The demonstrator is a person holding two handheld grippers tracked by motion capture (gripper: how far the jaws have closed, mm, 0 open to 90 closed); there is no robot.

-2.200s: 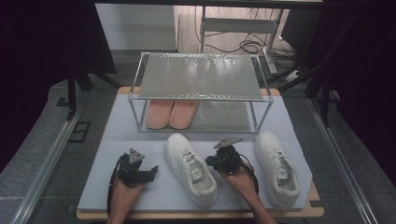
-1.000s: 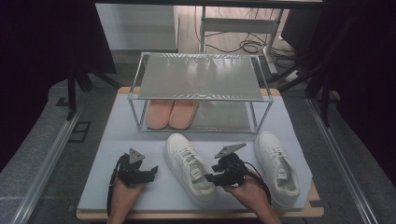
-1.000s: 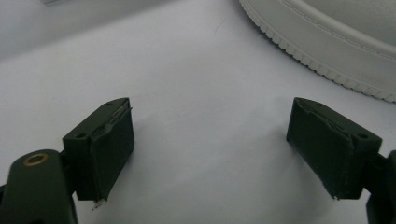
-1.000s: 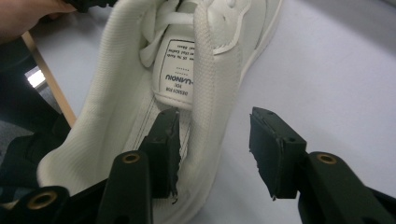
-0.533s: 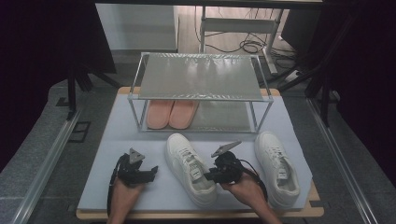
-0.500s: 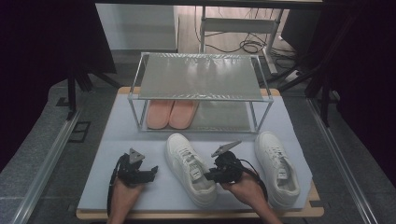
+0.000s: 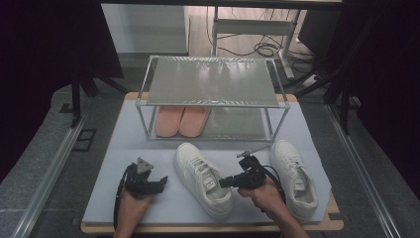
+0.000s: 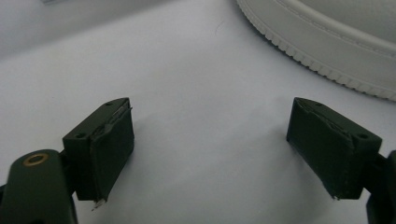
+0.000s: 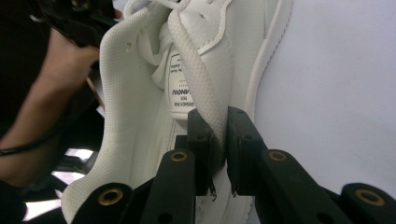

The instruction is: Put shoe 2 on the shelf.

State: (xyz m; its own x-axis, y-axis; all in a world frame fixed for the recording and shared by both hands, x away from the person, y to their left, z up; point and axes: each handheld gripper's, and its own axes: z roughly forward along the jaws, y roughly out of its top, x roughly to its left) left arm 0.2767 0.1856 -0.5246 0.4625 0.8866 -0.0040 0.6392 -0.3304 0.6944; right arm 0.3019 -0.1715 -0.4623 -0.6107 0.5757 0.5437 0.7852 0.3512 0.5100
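Two white sneakers lie on the pale mat. The left sneaker [image 7: 202, 177] sits mid-table, the right sneaker [image 7: 295, 171] near the right edge. My right gripper [image 7: 225, 182] reaches in from the right and is shut on the left sneaker's padded collar; the right gripper view shows the jaws pinching that woven rim [image 9: 211, 122] beside the tongue label. My left gripper [image 7: 162, 180] rests low on the mat left of that sneaker, open and holding nothing. In the left gripper view the gripper [image 8: 210, 149] stands wide apart over bare mat, the sneaker's ribbed sole [image 8: 327, 51] beyond.
A metal rack with a mesh top [image 7: 213, 82] stands at the back of the table. A pair of pink slippers [image 7: 181, 120] sits on its lower shelf at the left; the shelf's right half is bare. Cables lie on the floor behind.
My right gripper has swung left and toward the near edge, and has shut on the left sneaker's collar. The left gripper has stayed in place.
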